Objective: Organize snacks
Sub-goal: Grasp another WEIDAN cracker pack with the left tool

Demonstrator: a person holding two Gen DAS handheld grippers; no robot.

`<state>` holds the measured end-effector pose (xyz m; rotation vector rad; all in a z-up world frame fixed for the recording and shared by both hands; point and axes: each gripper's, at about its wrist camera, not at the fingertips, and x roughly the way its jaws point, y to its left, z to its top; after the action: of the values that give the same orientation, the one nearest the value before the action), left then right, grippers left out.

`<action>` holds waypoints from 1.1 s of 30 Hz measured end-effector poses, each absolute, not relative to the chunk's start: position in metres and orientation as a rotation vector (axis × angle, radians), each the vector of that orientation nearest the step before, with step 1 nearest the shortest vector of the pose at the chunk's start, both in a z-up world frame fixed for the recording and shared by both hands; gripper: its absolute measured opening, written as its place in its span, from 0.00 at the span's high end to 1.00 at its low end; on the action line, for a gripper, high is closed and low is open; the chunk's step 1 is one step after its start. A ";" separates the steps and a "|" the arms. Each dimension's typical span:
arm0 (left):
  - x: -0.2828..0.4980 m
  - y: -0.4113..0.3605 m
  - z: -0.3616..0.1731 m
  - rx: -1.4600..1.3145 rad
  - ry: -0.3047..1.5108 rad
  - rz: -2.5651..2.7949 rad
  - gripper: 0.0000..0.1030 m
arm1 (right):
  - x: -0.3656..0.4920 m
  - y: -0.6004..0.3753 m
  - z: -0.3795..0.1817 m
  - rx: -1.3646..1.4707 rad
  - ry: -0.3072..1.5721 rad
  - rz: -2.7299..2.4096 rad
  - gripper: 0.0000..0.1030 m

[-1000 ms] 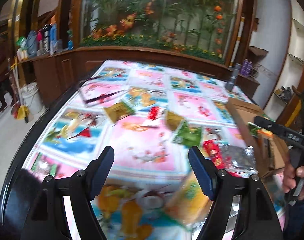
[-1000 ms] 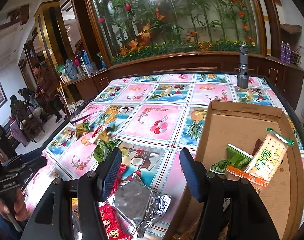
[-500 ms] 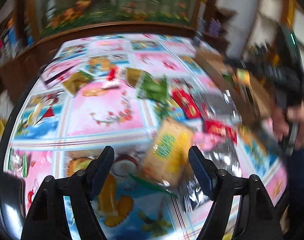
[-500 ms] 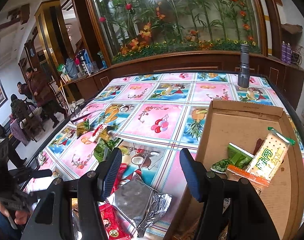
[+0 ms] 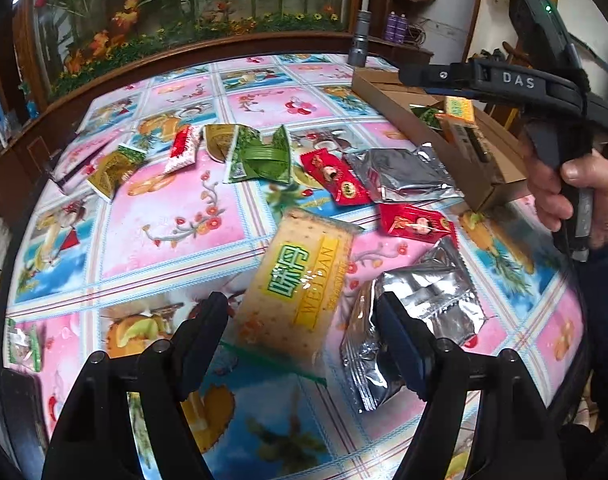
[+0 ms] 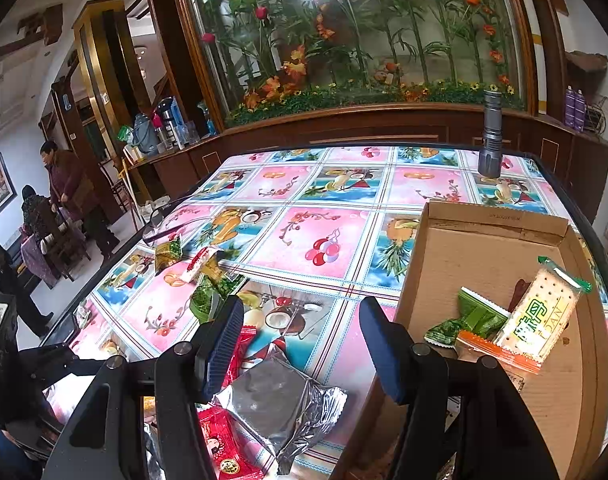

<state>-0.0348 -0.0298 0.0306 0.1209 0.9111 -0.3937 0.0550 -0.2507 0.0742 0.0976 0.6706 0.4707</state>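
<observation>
My left gripper (image 5: 302,312) is open and empty, just above a yellow cracker packet (image 5: 304,276) that lies between its fingers. Silver foil packets (image 5: 424,300), red packets (image 5: 416,222) and a green packet (image 5: 260,156) lie scattered on the table. My right gripper (image 6: 302,330) is open and empty, above a silver foil packet (image 6: 272,400) and a red packet (image 6: 220,436), left of a cardboard box (image 6: 496,236). The box holds a cracker packet (image 6: 540,316), a green packet (image 6: 472,316) and an orange one (image 6: 496,350).
The table has a glossy fruit-pattern cloth (image 5: 172,216). A grey flashlight (image 6: 491,136) stands at the far edge. More small packets (image 6: 192,258) and glasses (image 6: 160,220) lie at the left. A wooden counter with plants runs behind. People stand far left (image 6: 64,184).
My left gripper has swung right and dropped towards the near table, so the yellow cracker packet now lies between its fingers. My right gripper has stayed still.
</observation>
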 end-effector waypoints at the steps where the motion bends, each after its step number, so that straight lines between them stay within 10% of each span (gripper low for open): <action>1: -0.034 -0.029 0.030 0.117 0.912 -0.397 0.26 | 0.055 -0.250 0.074 0.096 0.671 0.472 0.37; 33: 0.020 0.006 0.013 0.052 0.947 -0.098 0.35 | 0.003 -0.167 0.053 -0.177 0.744 0.941 0.29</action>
<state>0.0197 0.0058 0.0129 0.0524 0.9471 -0.0985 0.0030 -0.1670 0.0526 -0.1769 0.7436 0.9410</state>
